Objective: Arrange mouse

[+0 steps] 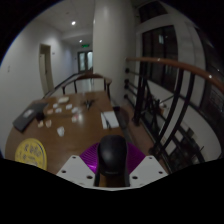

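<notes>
A black mouse (112,156) sits between my gripper's (112,160) fingers, and the purple pads (93,157) press against both of its sides. The mouse is held up above a round wooden table (85,128), which lies well beyond and below the fingers. The mouse hides most of the gap between the fingers.
On the table lie a yellow round object (32,152) at the near left, a dark device (29,116) at the far left, white small items (62,104) and a book-like object (110,119) to the right. A white pillar (108,45) and dark chairs (170,130) stand beyond.
</notes>
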Available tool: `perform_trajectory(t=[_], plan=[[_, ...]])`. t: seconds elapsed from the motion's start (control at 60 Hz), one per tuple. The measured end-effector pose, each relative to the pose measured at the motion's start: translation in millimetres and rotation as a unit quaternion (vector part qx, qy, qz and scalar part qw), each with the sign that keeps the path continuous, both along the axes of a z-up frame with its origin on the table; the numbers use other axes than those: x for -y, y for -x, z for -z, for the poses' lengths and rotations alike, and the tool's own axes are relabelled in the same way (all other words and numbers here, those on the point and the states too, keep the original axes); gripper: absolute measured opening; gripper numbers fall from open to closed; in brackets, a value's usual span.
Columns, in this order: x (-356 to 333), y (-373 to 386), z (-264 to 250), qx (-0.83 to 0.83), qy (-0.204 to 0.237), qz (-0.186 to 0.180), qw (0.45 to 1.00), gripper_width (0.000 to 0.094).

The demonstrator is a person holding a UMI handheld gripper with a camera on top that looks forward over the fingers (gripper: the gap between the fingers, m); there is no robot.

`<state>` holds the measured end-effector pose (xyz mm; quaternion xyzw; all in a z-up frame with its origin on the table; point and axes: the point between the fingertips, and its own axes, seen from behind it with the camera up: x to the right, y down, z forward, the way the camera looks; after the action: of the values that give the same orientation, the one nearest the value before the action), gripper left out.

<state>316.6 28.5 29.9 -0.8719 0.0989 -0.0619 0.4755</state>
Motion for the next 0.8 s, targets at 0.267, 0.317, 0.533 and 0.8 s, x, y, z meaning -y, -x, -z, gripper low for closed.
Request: perform_trajectory(t=[0.267, 0.317, 0.533, 0.8], plan=[[2.5, 188.8, -180.3, 0.010, -0.159, -0.075, 0.984, 0.0362], [-2.6, 229.5, -170.8, -0.006, -0.151, -0.098, 0.984, 0.0365], [4.3, 337.8, -19.6, -0.034, -0.007, -0.171, 0.985, 0.0370], [9.7, 334.8, 44.1, -0.019, 0.039, -0.161, 0.986, 0.0481]])
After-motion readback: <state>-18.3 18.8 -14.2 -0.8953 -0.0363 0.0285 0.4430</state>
